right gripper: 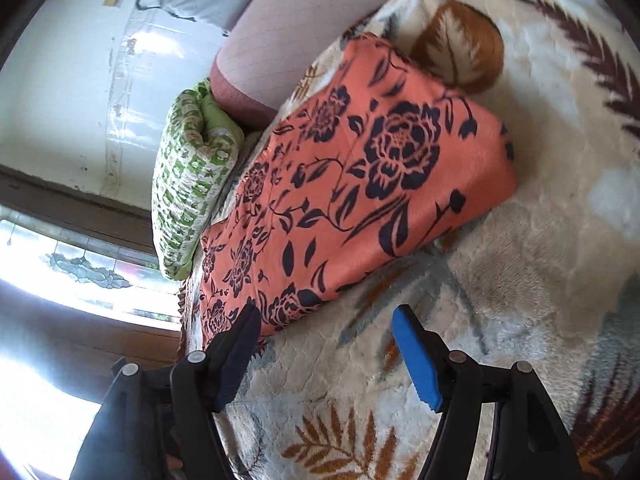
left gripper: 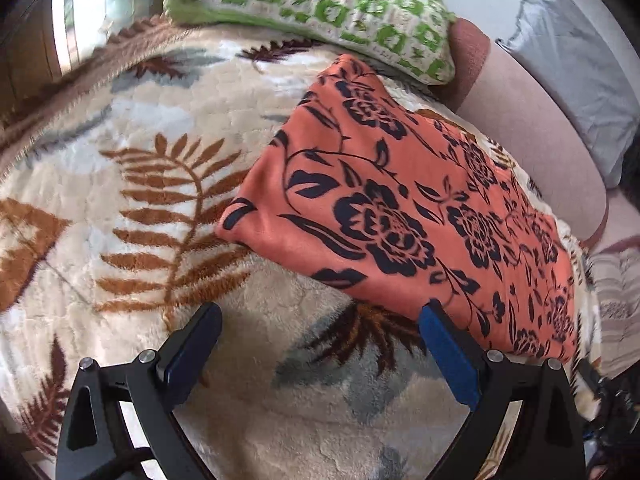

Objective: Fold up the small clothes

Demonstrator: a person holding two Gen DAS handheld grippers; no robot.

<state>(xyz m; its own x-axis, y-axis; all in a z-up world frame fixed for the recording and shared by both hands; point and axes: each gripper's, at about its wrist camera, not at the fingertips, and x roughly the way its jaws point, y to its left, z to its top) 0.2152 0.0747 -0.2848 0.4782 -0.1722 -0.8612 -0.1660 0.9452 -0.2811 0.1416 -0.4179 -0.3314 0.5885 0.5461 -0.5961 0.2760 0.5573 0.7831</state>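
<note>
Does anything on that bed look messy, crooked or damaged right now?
Nothing stands out. The orange flowered cloth lies folded flat on the leaf-patterned blanket, its edges fairly even, with the green-checked pillow beyond it. Both the left claw and the right claw are open and empty.

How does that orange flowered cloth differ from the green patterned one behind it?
The orange cloth carries large dark flowers and vines; the green cloth has small green squares on white. The orange cloth lies flat and smooth; the green cloth is bunched into a thick bundle. Both rest on the leaf-print blanket.
</note>
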